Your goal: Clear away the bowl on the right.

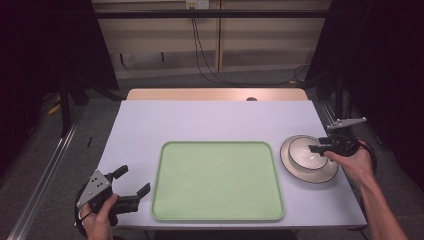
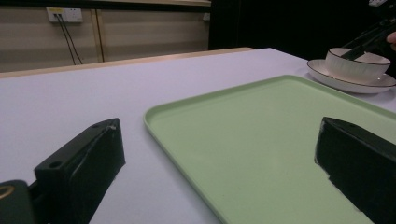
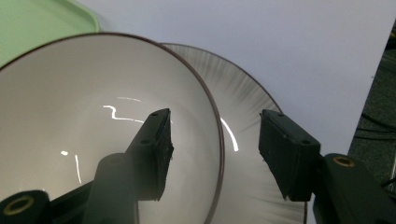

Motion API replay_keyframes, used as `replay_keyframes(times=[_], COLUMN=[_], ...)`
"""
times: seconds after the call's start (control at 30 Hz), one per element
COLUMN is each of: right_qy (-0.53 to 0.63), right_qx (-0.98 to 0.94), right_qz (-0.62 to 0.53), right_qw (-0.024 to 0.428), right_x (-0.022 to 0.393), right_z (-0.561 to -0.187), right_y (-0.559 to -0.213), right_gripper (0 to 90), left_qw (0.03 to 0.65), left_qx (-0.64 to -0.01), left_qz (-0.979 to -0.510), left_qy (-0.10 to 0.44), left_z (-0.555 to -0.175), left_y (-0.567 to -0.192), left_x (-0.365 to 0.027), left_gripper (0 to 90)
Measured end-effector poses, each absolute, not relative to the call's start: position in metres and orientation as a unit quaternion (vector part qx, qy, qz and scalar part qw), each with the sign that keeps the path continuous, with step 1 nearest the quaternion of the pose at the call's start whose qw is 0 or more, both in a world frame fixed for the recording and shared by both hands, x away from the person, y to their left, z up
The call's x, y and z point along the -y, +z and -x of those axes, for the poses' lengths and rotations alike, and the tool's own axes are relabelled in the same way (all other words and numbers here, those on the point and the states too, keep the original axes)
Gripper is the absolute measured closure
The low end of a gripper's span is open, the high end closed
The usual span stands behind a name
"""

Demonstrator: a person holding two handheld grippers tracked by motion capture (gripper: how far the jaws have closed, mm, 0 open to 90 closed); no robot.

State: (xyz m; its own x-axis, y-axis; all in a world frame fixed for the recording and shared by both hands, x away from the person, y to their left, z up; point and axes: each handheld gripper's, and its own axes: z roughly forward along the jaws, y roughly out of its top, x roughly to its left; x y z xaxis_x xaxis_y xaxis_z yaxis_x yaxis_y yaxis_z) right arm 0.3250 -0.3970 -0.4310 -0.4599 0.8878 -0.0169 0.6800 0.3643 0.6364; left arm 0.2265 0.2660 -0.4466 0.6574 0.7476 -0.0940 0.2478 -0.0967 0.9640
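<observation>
A white bowl (image 1: 304, 153) (image 3: 70, 116) with a dark rim sits on a matching plate (image 1: 327, 173) (image 3: 243, 91) at the table's right, just beside a light green tray (image 1: 215, 180) (image 2: 261, 140). My right gripper (image 1: 316, 146) (image 3: 215, 114) straddles the bowl's rim: one jaw is inside the bowl, the other outside above the plate, and neither pad touches the rim. My left gripper (image 1: 134, 179) (image 2: 219, 126) stands open near the front left corner, beside the tray's left edge, with nothing between its jaws. The tray is bare.
The white table (image 1: 210, 120) ends close to the plate on the right and near my left hand at the front. Beyond the far edge, black cables (image 1: 200, 55) hang down a wall to the floor. Dark curtains flank both sides.
</observation>
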Motion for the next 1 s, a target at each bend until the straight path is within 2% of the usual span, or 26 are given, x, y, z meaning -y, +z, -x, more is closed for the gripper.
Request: replay_keyframes(times=[0.1,0.17,0.27,0.33,0.37,0.5,0.57,1.0], right_qy=[0.280,0.275,0.269,0.269,0.280,0.280,0.281,0.299], right_qx=[-0.809,-0.811,-0.812,-0.815,-0.814,-0.811,-0.808,-0.782], right_qz=[-0.486,-0.484,-0.483,-0.480,-0.480,-0.494,-0.498,-0.532], right_qw=[0.178,0.177,0.187,0.184,0.170,0.142,0.144,0.125], right_x=[0.397,0.395,0.395,0.396,0.399,0.400,0.400,0.406], right_z=[-0.326,-0.325,-0.324,-0.325,-0.326,-0.326,-0.326,-0.325], right_y=[-0.435,-0.437,-0.438,-0.438,-0.440,-0.439,-0.439,-0.439], right_gripper=[44.9,52.2,56.6,64.0,68.2,74.3,78.6,83.4], left_qw=[0.571,0.572,0.570,0.573,0.570,0.570,0.570,0.573], left_qx=[-0.351,-0.350,-0.349,-0.352,-0.349,-0.350,-0.350,-0.354], left_qz=[-0.709,-0.709,-0.711,-0.708,-0.711,-0.710,-0.710,-0.706], left_qy=[0.219,0.217,0.218,0.217,0.219,0.220,0.220,0.219], left_z=[-0.227,-0.226,-0.227,-0.226,-0.226,-0.226,-0.226,-0.225], left_y=[-0.446,-0.447,-0.446,-0.447,-0.446,-0.446,-0.447,-0.446], left_x=[-0.266,-0.266,-0.266,-0.266,-0.267,-0.267,-0.267,-0.267], left_gripper=[1.5,1.5,1.6,1.5,1.5,1.5,1.5,1.5])
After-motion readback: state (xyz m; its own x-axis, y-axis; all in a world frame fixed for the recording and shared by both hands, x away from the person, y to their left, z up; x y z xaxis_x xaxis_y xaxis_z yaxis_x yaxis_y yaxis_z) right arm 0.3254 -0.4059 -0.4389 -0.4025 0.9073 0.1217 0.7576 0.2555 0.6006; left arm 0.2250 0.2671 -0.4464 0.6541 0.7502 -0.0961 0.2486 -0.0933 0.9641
